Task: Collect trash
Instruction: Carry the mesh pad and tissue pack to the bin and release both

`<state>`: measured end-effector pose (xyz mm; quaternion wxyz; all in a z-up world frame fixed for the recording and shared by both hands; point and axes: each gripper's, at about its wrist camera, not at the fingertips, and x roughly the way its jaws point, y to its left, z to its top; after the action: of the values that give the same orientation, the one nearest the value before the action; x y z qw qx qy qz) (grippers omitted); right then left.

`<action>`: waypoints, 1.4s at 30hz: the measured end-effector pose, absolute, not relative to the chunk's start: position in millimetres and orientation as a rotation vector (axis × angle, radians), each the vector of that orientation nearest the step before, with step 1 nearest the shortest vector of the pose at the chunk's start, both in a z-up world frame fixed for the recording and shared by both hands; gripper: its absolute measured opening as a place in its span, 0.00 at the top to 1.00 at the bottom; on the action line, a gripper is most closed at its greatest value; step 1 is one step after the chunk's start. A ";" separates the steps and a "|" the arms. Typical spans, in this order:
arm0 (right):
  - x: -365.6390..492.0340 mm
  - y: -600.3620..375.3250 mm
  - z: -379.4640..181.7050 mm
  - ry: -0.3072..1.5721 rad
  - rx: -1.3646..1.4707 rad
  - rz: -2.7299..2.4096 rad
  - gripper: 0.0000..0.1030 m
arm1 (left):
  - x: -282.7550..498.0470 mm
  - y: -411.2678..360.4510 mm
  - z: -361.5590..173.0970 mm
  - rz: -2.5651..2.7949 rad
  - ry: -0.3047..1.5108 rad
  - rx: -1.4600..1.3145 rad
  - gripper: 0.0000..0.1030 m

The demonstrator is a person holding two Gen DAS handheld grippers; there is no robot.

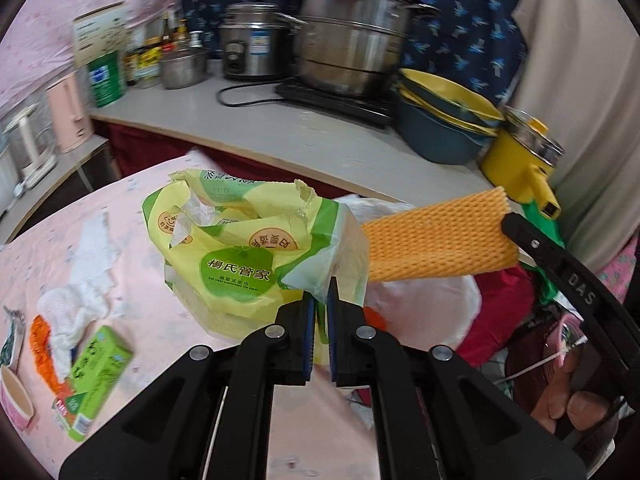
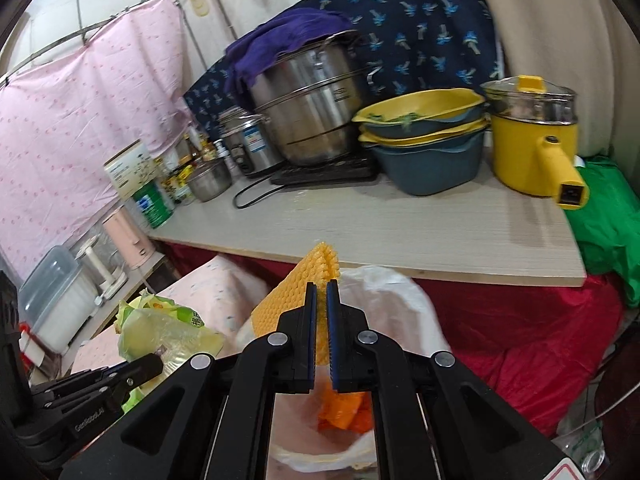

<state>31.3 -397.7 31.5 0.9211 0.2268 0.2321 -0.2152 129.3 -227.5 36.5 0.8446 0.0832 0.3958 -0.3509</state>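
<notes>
My left gripper is shut on a corner of a crumpled yellow-green plastic tissue wrapper, held up over the pink-clothed table. My right gripper is shut on an orange foam net sleeve, which sticks out beside the wrapper. Under both hangs an open white plastic bag with orange scraps inside. In the left wrist view the foam sleeve crosses above the bag. On the table lie white tissues, a green carton, an orange net and a paper cup.
Behind runs a pale counter carrying a steel steamer pot, a rice cooker, stacked yellow-and-blue bowls and a yellow electric pot. Red cloth and a green bag lie right. A hand grips the right tool.
</notes>
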 end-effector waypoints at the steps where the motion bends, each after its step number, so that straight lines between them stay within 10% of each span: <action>1: 27.4 -402.6 31.6 0.475 0.469 -0.456 0.95 | 125.1 -234.7 35.7 -0.763 0.837 0.183 0.95; 14: 6.2 -430.6 19.8 0.486 0.484 -0.537 0.95 | 99.4 -286.2 1.4 -0.930 0.926 0.226 0.91; 23: 34.5 -413.7 7.8 0.546 0.473 -0.459 0.90 | 123.9 -257.5 -6.9 -0.766 0.921 0.170 0.43; 42: 76.6 -336.8 25.2 0.573 0.383 -0.295 0.67 | 145.1 -145.8 10.6 -0.489 0.861 0.069 0.38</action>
<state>76.6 -336.8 25.2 0.9306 0.1871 0.2798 -0.1440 145.1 -145.8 10.6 0.8793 0.0331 0.4133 -0.2345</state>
